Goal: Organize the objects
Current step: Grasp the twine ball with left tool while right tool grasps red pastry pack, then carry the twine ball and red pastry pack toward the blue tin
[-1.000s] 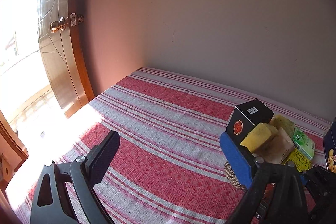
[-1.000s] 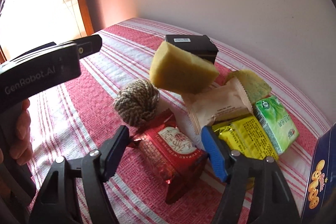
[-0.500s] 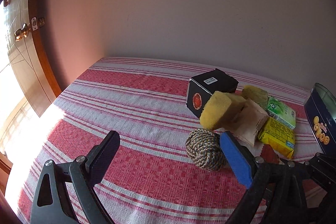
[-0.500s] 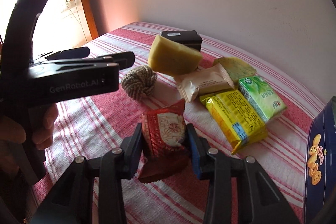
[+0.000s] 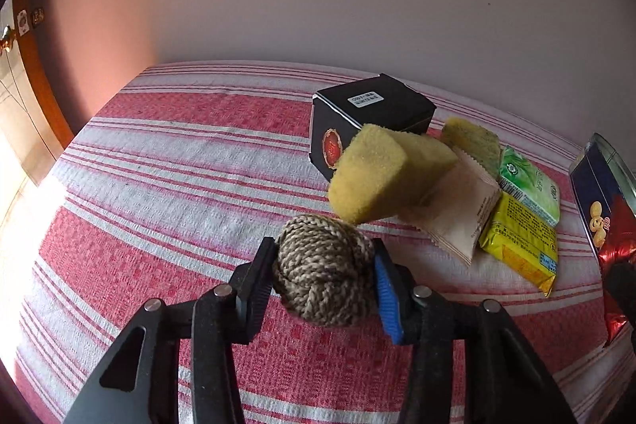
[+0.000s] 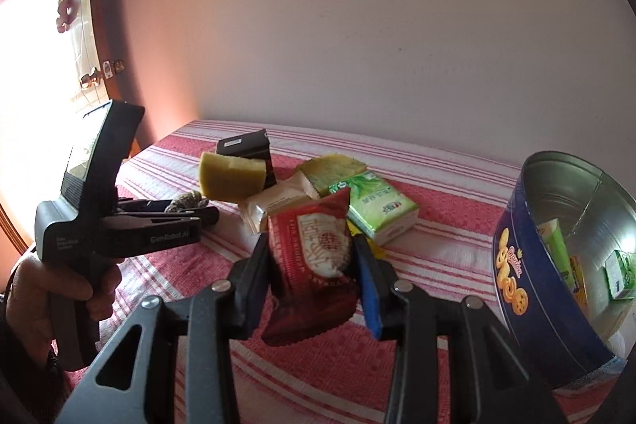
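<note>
The left gripper (image 5: 324,275) is clamped on the rope ball (image 5: 322,271). The right gripper (image 6: 310,265) grips the red packet (image 6: 312,257), with the tin (image 6: 516,265) at the right.

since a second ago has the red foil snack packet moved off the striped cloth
Yes. The red foil snack packet, clamped in the right gripper, is raised above the striped cloth, nearer the blue tin.

Left tongs (image 5: 324,279) closed on rope ball (image 5: 322,271); yellow sponge (image 5: 381,177) just beyond, against black box (image 5: 369,118).
</note>
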A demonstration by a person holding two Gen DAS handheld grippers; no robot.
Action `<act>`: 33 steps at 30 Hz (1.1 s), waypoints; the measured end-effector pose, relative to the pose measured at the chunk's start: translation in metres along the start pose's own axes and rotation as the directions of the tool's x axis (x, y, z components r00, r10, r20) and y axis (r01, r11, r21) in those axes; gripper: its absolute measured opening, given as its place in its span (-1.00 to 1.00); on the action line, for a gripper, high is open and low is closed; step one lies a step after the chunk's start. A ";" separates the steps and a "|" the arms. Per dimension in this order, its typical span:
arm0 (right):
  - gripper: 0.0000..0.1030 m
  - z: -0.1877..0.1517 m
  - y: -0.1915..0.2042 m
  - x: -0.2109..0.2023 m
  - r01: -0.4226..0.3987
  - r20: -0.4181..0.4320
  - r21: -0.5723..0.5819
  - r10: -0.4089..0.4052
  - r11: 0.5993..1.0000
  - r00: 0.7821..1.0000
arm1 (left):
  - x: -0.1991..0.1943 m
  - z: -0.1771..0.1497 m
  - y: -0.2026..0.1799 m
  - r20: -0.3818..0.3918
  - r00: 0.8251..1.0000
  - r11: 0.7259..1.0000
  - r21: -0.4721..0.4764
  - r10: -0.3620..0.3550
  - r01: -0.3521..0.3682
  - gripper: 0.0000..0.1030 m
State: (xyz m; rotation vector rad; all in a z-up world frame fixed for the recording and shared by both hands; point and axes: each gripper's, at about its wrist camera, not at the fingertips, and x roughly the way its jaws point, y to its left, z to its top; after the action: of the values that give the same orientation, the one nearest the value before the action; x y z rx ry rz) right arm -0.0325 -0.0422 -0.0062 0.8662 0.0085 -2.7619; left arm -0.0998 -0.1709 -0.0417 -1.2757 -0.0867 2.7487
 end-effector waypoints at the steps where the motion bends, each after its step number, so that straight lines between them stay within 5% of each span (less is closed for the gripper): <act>1: -0.23 0.002 -0.008 -0.004 0.014 0.013 0.012 -0.015 1.000 1.000 | -0.003 -0.001 0.005 0.007 1.000 1.000 -0.023 0.004 -0.003 -0.06; 4: -0.23 0.005 -0.018 -0.013 0.047 0.053 0.049 -0.050 0.998 0.997 | -0.019 -0.008 0.019 0.076 0.995 0.994 -0.102 0.059 -0.051 -0.06; 10: -0.23 0.010 -0.025 -0.031 0.149 0.172 0.068 -0.159 0.986 0.972 | -0.052 -0.016 0.029 0.265 0.951 0.973 -0.206 0.157 -0.104 -0.06; 14: -0.23 0.012 -0.026 -0.040 0.157 0.222 0.051 -0.165 0.986 0.961 | -0.066 -0.018 0.018 0.373 0.909 0.970 -0.218 0.186 -0.109 -0.06; 19: -0.23 0.012 -0.023 -0.051 0.163 0.266 0.035 -0.166 0.986 0.950 | -0.075 -0.025 -0.010 0.416 0.891 0.977 -0.179 0.185 -0.120 -0.06; 24: -0.23 0.011 -0.015 -0.057 0.215 0.307 0.000 -0.205 0.977 0.930 | -0.079 -0.028 -0.035 0.416 0.893 0.981 -0.148 0.174 -0.122 -0.06; 33: -0.23 0.004 -0.024 -0.068 0.224 0.313 -0.013 -0.209 0.974 0.926 | -0.083 -0.034 -0.072 0.406 0.902 0.987 -0.117 0.149 -0.111 -0.06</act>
State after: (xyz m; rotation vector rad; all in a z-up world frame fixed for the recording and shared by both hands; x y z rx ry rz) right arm 0.0128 -0.0033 0.0338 0.4315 0.1219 -3.0607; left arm -0.0155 -0.1091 0.0060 -0.7126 -0.1692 3.1209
